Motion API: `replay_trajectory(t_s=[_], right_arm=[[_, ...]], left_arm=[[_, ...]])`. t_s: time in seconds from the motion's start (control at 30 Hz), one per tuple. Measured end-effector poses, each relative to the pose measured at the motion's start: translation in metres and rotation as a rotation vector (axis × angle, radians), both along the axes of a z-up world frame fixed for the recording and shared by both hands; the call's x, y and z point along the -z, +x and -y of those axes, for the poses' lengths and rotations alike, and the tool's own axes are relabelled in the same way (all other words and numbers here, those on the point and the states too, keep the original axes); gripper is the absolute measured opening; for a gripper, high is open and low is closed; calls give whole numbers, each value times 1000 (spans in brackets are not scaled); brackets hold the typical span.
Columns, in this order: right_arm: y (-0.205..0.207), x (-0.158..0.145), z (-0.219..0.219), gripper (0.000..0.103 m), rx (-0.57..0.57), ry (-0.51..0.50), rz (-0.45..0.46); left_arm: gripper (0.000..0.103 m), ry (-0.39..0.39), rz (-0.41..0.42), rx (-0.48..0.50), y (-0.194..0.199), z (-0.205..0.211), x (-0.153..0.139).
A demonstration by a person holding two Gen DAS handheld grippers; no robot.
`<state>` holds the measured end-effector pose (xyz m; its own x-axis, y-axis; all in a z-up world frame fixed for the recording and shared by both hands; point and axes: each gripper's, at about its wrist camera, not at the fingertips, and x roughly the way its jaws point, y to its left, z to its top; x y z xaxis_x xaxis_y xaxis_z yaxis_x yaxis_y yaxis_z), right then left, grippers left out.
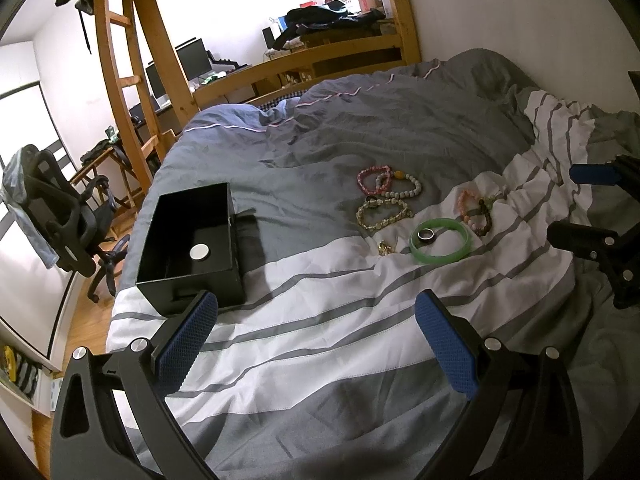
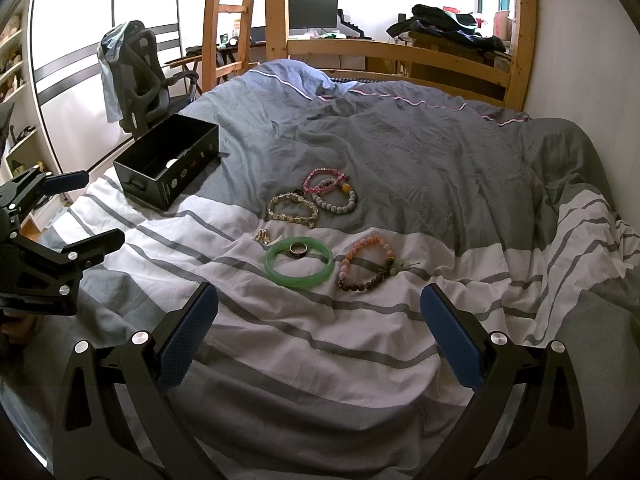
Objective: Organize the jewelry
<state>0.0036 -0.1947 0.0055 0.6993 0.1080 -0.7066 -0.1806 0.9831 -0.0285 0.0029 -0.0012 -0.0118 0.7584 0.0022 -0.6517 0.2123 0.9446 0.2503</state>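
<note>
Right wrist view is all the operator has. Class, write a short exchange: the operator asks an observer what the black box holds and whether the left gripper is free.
Operator: What lies inside the black box?
Observer: Only a round silver disc on its floor; no jewellery.
Operator: Is the left gripper carrying anything?
Observer: No; the left wrist view shows both its blue pads wide apart, nothing between them.
</note>
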Motion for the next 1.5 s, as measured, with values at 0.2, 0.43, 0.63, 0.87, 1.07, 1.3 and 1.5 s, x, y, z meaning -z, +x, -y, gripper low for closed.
replay_trajectory(t_s=[0.2, 0.43, 0.63, 0.87, 1.07, 1.3, 1.5], right_arm=[[4, 4, 2, 100, -4, 11, -13], [24, 15, 9, 100, 19, 50, -62], [46, 30, 14, 90, 33, 60, -113], [76, 60, 25, 73, 82, 108, -220], [99, 92, 43, 63, 158, 193, -326], [119, 106, 38, 32, 160, 161, -318], [116, 96, 42, 13, 155, 176, -278]], left_arm=[[98, 8, -35, 24, 15, 8, 5], [98, -25, -85, 59, 44, 18, 18], [98, -91, -100, 62, 84, 29, 26], [95, -107, -147, 71, 142, 50, 60], [87, -109, -187, 109, 169, 68, 84], [51, -128, -249, 100, 191, 67, 100], [16, -177, -264, 83, 194, 58, 97]])
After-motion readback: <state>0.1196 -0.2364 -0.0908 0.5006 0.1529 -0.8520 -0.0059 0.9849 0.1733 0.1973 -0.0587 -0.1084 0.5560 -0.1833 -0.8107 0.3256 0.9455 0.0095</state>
